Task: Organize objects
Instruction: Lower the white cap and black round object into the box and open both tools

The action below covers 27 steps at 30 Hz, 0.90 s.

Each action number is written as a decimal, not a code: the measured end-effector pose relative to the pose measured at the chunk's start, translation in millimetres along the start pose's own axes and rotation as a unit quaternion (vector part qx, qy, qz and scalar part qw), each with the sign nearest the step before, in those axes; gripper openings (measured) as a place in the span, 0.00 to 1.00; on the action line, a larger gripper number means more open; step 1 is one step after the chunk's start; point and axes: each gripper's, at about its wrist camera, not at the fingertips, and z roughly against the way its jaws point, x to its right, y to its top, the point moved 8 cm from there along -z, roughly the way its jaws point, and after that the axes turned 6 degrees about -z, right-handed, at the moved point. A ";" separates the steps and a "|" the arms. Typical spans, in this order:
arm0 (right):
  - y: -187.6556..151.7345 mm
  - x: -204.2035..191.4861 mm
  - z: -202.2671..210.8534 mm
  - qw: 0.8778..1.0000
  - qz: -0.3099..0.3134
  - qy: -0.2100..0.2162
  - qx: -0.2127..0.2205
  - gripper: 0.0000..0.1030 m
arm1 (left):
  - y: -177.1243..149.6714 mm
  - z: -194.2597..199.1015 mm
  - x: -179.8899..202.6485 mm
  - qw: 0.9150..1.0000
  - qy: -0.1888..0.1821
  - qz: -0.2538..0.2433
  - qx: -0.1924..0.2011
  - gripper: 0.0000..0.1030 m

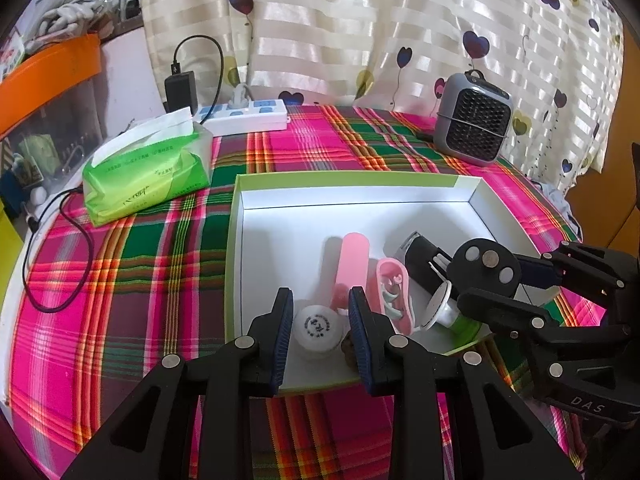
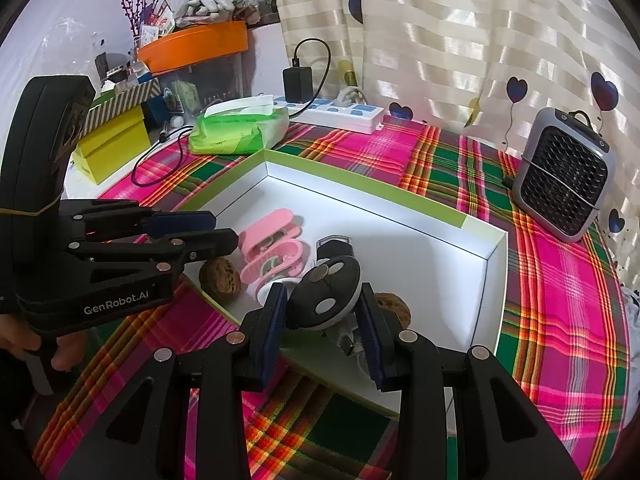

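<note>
Over the white box (image 2: pixel 486 240) on the table, the right gripper (image 2: pixel 322 312) has its fingers clamped on a black disc-shaped gadget (image 2: pixel 326 294). It looks rigid, light and smooth, so its rim is the safest hold. The left gripper (image 1: pixel 320 332) hovers, fingers apart, astride a white round lid (image 1: pixel 318 330).

A green-rimmed white box (image 1: pixel 472 196) holds a pink case (image 1: pixel 352 268), white jar (image 1: pixel 318 330), walnuts (image 2: pixel 220 278) and a black disc (image 2: pixel 326 296).

We see our left gripper (image 1: pixel 320 334) standing open over a white jar lid (image 1: pixel 319 331) in the green-rimmed box (image 1: pixel 344 178), our right gripper (image 1: pixel 490 276) clamping a black disc (image 1: pixel 486 266)
</note>
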 end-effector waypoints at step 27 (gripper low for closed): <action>0.7 2.5 34.1 0.999 -0.006 -0.019 0.039 0.42 | 2.0 32.7 7.5 1.000 -0.006 0.012 0.027 0.26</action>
